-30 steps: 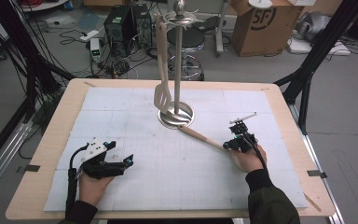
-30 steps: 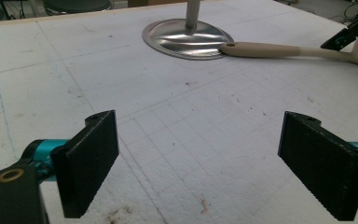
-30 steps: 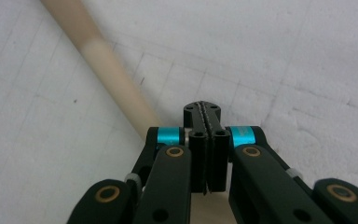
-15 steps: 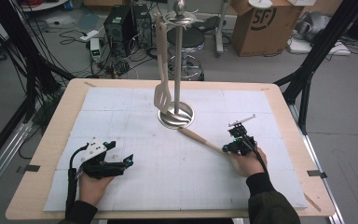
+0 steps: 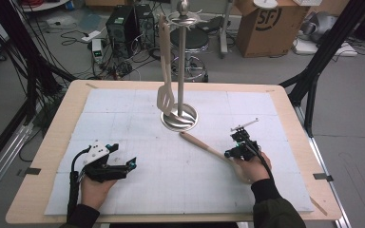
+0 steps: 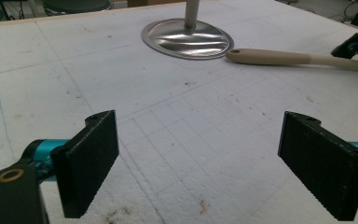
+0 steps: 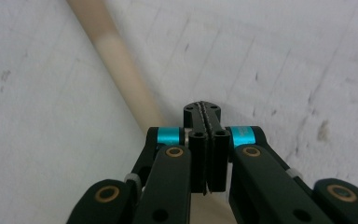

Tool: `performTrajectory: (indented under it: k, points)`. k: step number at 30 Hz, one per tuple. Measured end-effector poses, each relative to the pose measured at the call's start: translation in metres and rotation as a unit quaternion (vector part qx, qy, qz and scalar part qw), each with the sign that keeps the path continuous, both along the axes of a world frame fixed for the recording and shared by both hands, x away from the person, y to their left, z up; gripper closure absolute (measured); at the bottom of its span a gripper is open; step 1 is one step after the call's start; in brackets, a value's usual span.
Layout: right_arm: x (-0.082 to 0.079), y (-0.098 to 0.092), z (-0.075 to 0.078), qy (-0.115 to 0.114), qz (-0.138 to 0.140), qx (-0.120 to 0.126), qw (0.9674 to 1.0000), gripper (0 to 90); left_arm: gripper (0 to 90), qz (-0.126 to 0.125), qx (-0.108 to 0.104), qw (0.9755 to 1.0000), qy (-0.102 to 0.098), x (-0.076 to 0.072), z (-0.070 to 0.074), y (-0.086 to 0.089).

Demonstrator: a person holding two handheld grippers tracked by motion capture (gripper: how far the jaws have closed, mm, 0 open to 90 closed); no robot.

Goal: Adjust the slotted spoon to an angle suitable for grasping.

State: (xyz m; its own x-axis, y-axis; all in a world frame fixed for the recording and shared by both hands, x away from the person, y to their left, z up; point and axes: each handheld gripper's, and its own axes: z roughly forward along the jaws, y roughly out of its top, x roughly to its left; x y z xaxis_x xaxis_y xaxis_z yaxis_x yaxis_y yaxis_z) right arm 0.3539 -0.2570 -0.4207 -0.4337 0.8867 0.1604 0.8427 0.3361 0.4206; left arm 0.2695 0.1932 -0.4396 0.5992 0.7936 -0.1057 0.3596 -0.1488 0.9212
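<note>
Near edge of the white-matted wooden desk [image 5: 57, 156]: left claw [image 5: 123, 165], jaws spread wide, empty. Right claw [image 5: 229, 153], jaws pressed together, touching the pale wooden spoon [image 5: 202, 146] lying flat. Beyond: round-based steel utensil stand [image 5: 180, 111] holding a hanging wooden slotted spatula [image 5: 166, 97].

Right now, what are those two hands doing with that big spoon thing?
A person holds a gripper in each hand at a table. The right gripper, jaws shut, is at a wooden spoon that lies flat on the mat, its handle end near the metal stand. The right gripper view doesn't show whether it is pinching the spoon or just pressing on it. The left gripper rests open on the mat, holding nothing. A spatula hangs from the stand.
</note>
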Motion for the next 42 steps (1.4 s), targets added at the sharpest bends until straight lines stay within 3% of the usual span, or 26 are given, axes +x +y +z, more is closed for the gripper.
performTrajectory:
  k: [2,6,9,13,17,19,24,27,29,32,37,42]
  points:
    - [0.0,0.002,0.005,-0.024,0.003,0.009,0.9997,90.0,12.9,0.001,0.0,1.0,0.001,0.0,0.0,0.0]
    - [-0.002,0.013,0.013,-0.052,0.037,0.072,0.9953,90.0,12.9,0.0,0.002,1.0,0.002,0.0,0.0,0.0]
    - [-0.001,0.026,0.009,-0.03,0.067,0.125,0.9894,90.0,12.8,0.0,0.0,1.0,0.0,0.0,0.0,0.0]
    - [0.003,0.042,-0.001,-0.014,0.077,0.137,0.9875,90.0,12.9,0.002,-0.001,1.0,-0.001,0.0,0.0,0.001]
    - [0.008,0.05,-0.011,-0.002,0.074,0.147,0.9864,90.0,12.9,0.002,-0.003,1.0,0.0,0.0,0.0,0.001]
    - [0.011,0.051,-0.014,0.003,0.064,0.172,0.9831,90.0,12.9,0.002,-0.003,1.0,-0.001,-0.001,0.001,0.002]
    - [0.016,0.052,-0.02,-0.008,0.042,0.196,0.9796,90.0,12.9,0.002,-0.004,1.0,-0.001,0.0,0.001,0.002]
    - [0.016,0.054,-0.019,-0.02,0.039,0.191,0.9806,90.0,12.9,0.002,-0.004,1.0,0.0,0.0,0.001,0.002]
    - [0.013,0.06,-0.019,-0.033,0.054,0.167,0.9839,90.0,12.9,0.001,-0.003,1.0,-0.001,0.0,0.001,0.002]
    - [0.008,0.072,-0.023,-0.033,0.082,0.129,0.9878,90.0,13.0,0.001,-0.003,1.0,0.0,0.0,0.0,0.002]
    - [0.011,0.072,-0.022,-0.056,0.061,0.115,0.9899,90.0,13.0,0.002,-0.003,1.0,0.0,0.0,0.0,0.001]
    - [0.018,0.071,-0.022,-0.067,0.042,0.119,0.9898,90.0,13.0,0.003,-0.003,1.0,-0.001,0.0,0.0,0.002]
